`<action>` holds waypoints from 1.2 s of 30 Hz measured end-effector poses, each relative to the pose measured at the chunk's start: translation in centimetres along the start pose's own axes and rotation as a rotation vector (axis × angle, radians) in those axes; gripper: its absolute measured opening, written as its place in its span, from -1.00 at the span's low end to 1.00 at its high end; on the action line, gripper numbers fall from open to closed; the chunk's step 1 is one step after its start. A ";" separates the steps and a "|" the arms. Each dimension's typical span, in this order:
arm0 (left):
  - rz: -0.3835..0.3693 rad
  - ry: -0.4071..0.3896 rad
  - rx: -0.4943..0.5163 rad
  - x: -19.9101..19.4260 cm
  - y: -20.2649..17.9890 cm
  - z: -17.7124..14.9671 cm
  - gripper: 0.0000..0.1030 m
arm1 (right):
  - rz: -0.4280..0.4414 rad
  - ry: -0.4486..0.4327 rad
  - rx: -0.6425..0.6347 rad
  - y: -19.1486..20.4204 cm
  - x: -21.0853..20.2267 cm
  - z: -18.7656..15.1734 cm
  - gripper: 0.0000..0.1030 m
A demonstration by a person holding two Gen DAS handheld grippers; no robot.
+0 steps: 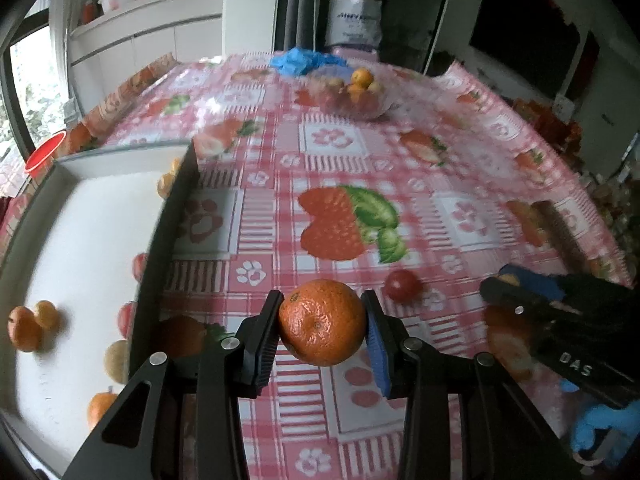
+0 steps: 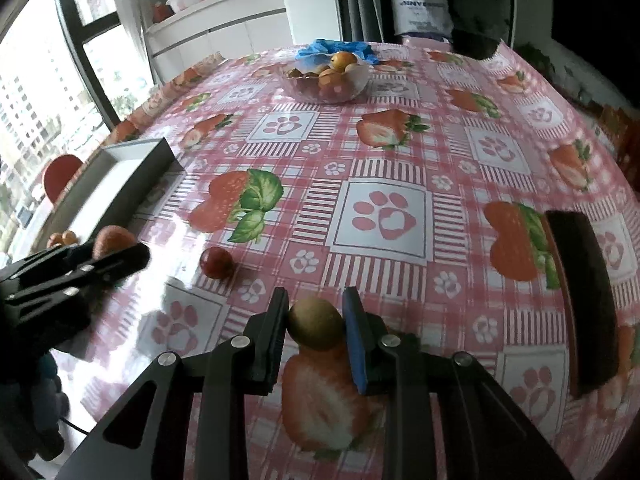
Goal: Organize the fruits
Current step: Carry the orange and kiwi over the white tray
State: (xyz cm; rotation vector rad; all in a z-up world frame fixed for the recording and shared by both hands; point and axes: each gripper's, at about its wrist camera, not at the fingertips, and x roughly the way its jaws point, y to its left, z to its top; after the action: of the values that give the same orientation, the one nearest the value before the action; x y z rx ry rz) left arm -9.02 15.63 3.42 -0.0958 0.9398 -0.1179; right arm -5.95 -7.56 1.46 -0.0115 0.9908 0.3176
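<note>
My left gripper [image 1: 322, 306] is shut on a large orange mandarin [image 1: 322, 322], held just above the strawberry-print tablecloth. Beside it on the left lies a white tray [image 1: 92, 240] with dark walls, with several small fruits in it. My right gripper [image 2: 316, 300] is shut on a small brownish-green round fruit [image 2: 316, 324], also a little off the cloth. A small red fruit [image 1: 402, 285] [image 2: 217, 263] lies on the table between the two grippers. In the right wrist view the left gripper [image 2: 100, 260] shows at the left edge with its mandarin [image 2: 114, 240].
A glass bowl [image 2: 360, 80] of mixed fruits stands at the far side of the table, with crumpled blue plastic [image 2: 340, 48] behind it. A dark curved rim [image 2: 580, 292] lies at the right. A red stool [image 2: 60, 176] stands beyond the table's left edge.
</note>
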 end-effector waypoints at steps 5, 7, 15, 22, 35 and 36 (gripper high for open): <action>-0.006 -0.046 0.009 -3.2 0.8 0.7 -0.21 | -0.005 0.002 -0.005 1.0 -1.0 0.2 -0.41; 0.003 -0.055 0.005 -4.2 1.7 0.9 -0.21 | 0.006 0.004 -0.003 1.6 -1.4 0.5 -0.41; 0.059 -0.082 -0.031 -7.0 7.1 1.5 -0.21 | 0.068 0.005 -0.032 6.4 -2.1 3.2 -0.41; 0.128 -0.079 -0.068 -7.7 12.0 1.1 -0.21 | 0.135 0.022 -0.112 12.9 -1.2 5.5 -0.41; 0.168 -0.060 -0.134 -7.1 17.5 -0.7 -0.21 | 0.221 0.094 -0.212 21.9 2.6 8.2 -0.41; 0.169 -0.058 -0.137 -6.9 17.7 -0.8 -0.21 | 0.222 0.099 -0.222 22.5 2.9 8.2 -0.41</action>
State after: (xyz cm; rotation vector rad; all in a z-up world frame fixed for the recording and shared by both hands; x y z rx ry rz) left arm -12.70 34.15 6.10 -0.1454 0.8940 0.1049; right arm -3.82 15.95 6.65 -0.1209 1.0527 0.6348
